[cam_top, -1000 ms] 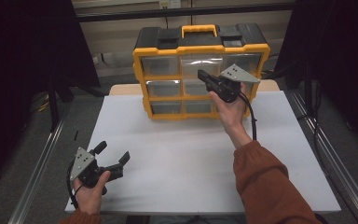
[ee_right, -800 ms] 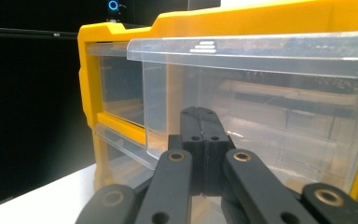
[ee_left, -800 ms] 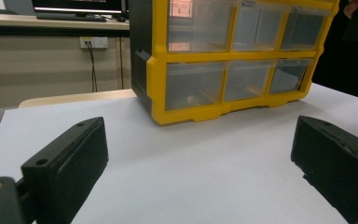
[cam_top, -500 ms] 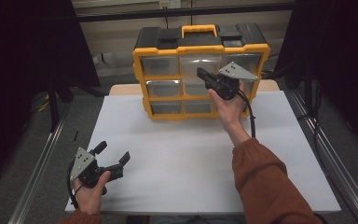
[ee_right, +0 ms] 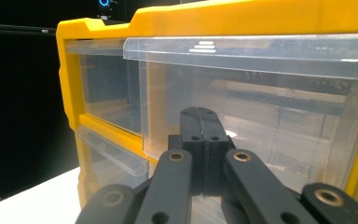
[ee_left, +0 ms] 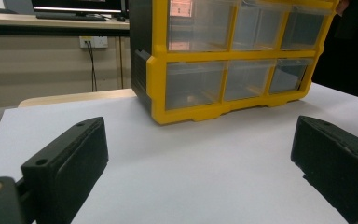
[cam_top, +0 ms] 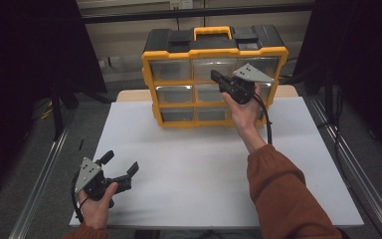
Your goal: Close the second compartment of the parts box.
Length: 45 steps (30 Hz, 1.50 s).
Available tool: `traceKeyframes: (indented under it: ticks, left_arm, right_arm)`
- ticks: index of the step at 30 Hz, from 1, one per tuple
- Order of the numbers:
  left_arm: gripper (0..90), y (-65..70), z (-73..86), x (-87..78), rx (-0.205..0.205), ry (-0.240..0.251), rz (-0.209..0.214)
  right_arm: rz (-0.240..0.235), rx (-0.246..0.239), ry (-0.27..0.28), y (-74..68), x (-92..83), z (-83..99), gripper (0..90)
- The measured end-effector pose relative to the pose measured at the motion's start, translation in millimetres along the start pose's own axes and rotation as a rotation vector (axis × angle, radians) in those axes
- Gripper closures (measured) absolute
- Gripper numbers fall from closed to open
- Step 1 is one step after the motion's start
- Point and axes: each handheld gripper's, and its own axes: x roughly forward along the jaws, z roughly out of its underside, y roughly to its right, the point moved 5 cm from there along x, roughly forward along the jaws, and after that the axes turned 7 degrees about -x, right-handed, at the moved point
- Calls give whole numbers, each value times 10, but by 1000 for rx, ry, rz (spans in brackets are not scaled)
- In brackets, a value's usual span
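Note:
A yellow and black drawer cabinet (cam_top: 214, 50) with clear plastic drawers stands at the back of the white table (cam_top: 204, 169). My right gripper (cam_top: 215, 75) is shut with nothing between its jaws, held up in front of the top row of drawers. In the right gripper view its closed fingertips (ee_right: 201, 126) sit just short of a clear drawer front (ee_right: 270, 107) under its lip. My left gripper (cam_top: 121, 163) rests low at the front left of the table, open and empty. In the left gripper view its gap (ee_left: 200, 168) faces the cabinet (ee_left: 233, 74).
A tan surface (cam_top: 129, 94) shows behind the white table beside the cabinet. Metal rails (cam_top: 45, 164) run along both sides of the table. Dark curtains hang at left and right. A wall socket (ee_left: 92, 42) sits on the back wall.
My right gripper has crept slightly upward in front of the cabinet's top drawers, still shut. The left gripper has stayed where it was.

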Motion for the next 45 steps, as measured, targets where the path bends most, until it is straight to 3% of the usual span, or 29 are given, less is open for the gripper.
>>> traceKeyframes:
  ticks: [6,10,11,14,17,18,21,22,23,26,29,38,44,45]
  left_arm:
    - [39,-6,3,-5,11,-10,-3]
    - [39,1,0,4,-4,2,3]
    - [39,-8,3,-3,10,-9,3]
    - [39,1,-1,3,-4,3,1]
    - [39,-11,3,-1,12,-11,-1]
    - [39,0,-2,11,-7,2,-3]
    - [39,-5,-3,18,-4,-3,-6]
    - [39,8,-10,35,-23,12,-8]
    - [39,-3,-6,30,-9,1,-4]
    - [39,-2,1,49,-36,10,-16]
    - [39,-20,9,49,-10,-11,-9]
    - [39,-7,13,53,-15,-5,-3]
    - [39,-17,15,51,-16,-7,-1]
    - [39,-22,16,54,-11,-11,-7]
  right_arm:
    - [11,-1,-5,32,41,0,900]
    - [15,-4,-7,50,60,-2,900]
    - [15,-4,-7,50,60,-2,900]
    - [19,-4,-12,61,68,-2,900]
    - [23,-4,-15,80,79,5,900]
    - [26,-2,-17,96,84,13,900]
    - [24,3,-19,109,93,20,900]
    - [26,2,-21,108,99,20,900]
    - [23,-6,-23,106,105,20,900]
    - [22,-11,-20,104,109,19,900]
    - [24,-20,-22,110,97,26,893]
    - [0,-5,-9,19,-80,95,720]
    - [1,7,-16,-44,-234,174,435]
    - [10,15,-19,-55,-280,192,332]
